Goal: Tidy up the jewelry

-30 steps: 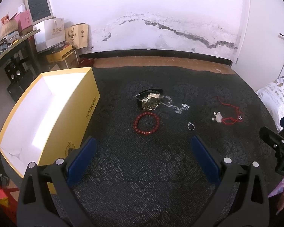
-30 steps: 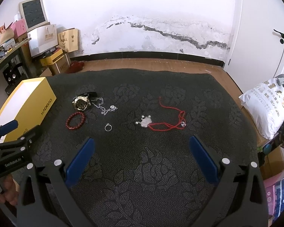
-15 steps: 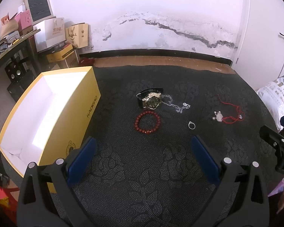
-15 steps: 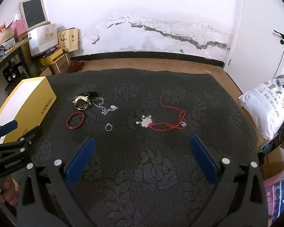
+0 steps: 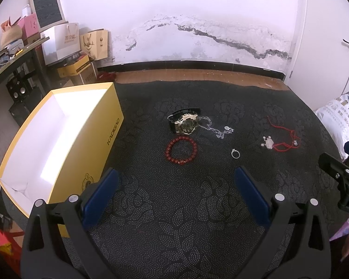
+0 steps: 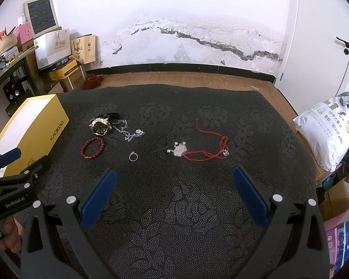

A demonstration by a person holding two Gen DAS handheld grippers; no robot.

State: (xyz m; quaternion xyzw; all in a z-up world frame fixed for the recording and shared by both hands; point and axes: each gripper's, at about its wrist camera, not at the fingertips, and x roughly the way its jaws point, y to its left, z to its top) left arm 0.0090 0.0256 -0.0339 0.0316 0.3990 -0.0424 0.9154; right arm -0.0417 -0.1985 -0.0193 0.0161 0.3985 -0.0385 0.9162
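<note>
Black patterned cloth (image 5: 174,209) covers the counter, and everything I have to sort lies on it. Biggest by far is the yellow box (image 5: 93,144), open-topped with a white inside, at the left edge; I take it as the place the jewelry goes, and I see nothing in it yet. Next down in size is the red cord necklace (image 6: 207,144) with its silver pendant, out to the right, well apart from the rest. Near the box, the gold watch (image 5: 186,124) touches the silver chain (image 5: 217,130), with the red bead bracelet (image 5: 181,150) just in front of the watch. Smallest is the silver ring (image 5: 235,154), lying alone between the two groups.

My left tool (image 5: 174,181) hangs released, jaws spread wide over bare cloth short of the bracelet. My right tool (image 6: 174,181) is equally spread and carries nothing, aimed between ring and pendant. So I judge the job is at its first pick. The bracelet looks the easiest start for the left: lower, straddle one side of the bead loop, clench, then carry it over the box wall.
</note>
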